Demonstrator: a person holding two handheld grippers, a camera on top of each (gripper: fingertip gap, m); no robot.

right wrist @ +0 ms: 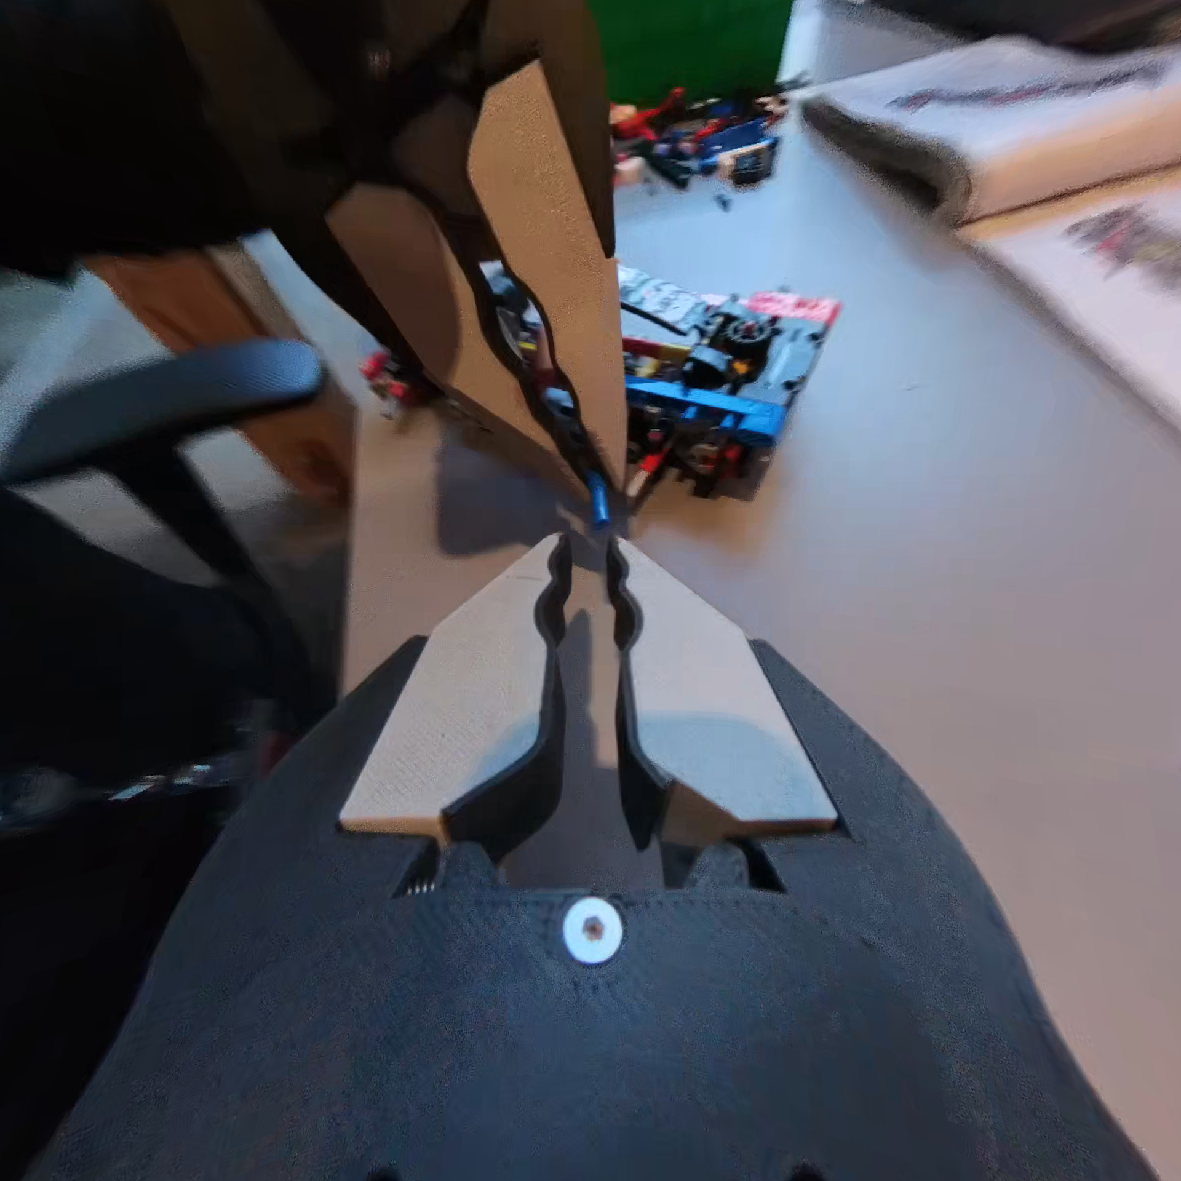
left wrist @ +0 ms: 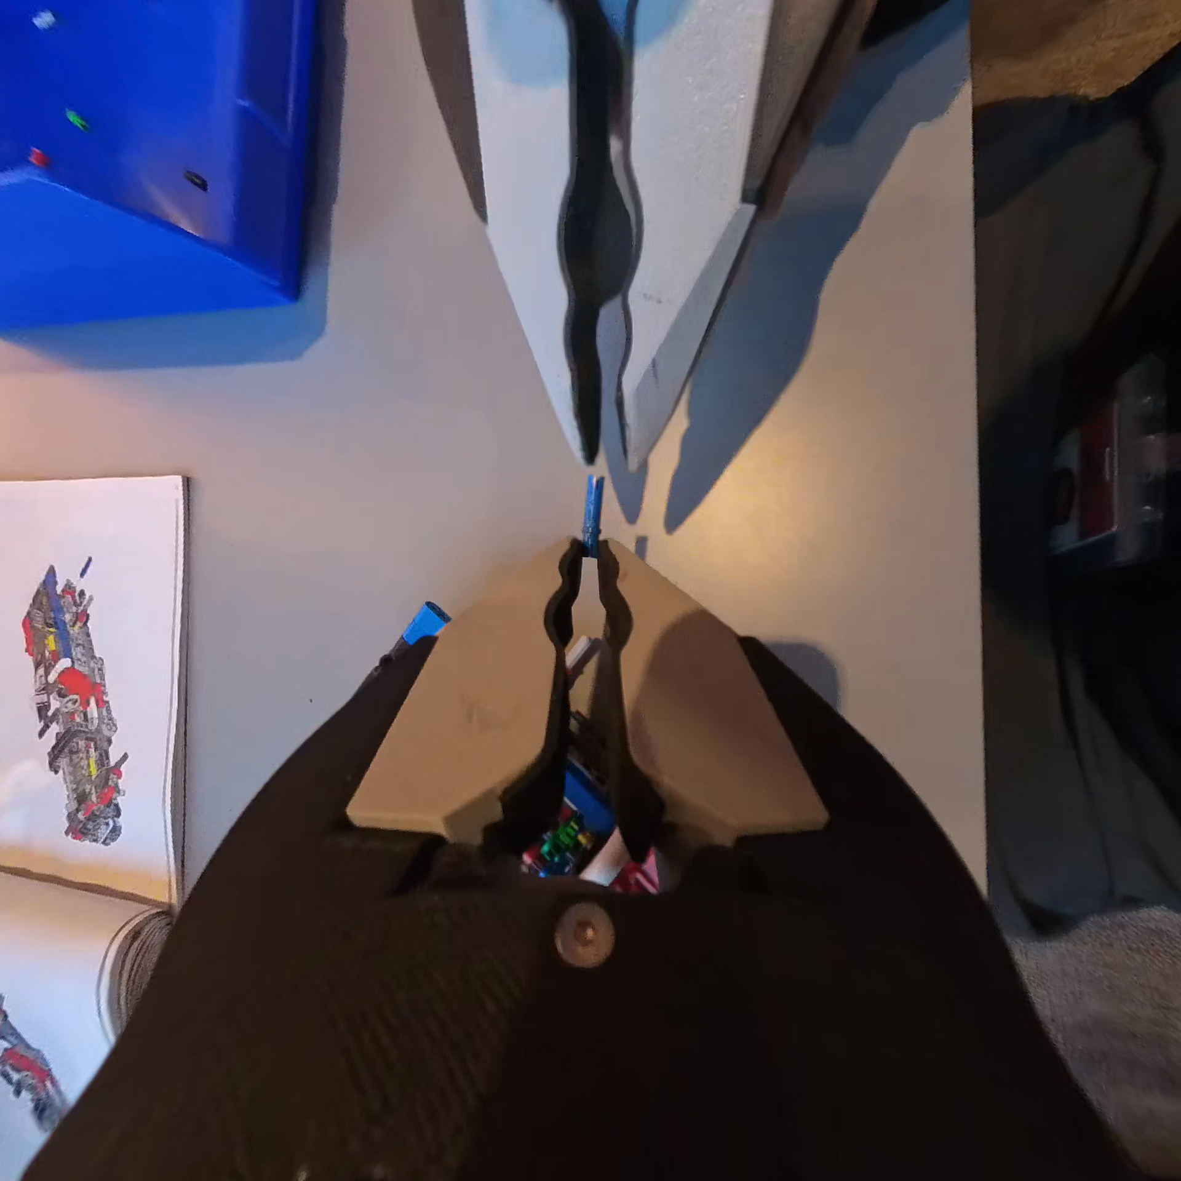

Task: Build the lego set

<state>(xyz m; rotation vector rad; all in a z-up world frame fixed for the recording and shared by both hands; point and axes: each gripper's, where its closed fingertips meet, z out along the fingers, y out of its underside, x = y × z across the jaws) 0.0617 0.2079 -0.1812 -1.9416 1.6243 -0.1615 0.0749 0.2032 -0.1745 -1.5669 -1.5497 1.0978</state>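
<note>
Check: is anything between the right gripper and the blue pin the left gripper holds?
Nothing visible. The blue pin sticks out of the left gripper, pointing at the right gripper, whose jaws stand slightly apart with only bare table behind the gap.

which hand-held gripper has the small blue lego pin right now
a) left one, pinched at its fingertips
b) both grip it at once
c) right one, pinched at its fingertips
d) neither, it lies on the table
a: the small blue lego pin sticks out of the left hand-held gripper, whose tips are closed on it, while the right hand-held gripper faces it with a gap between its tips and nothing in it.
</note>
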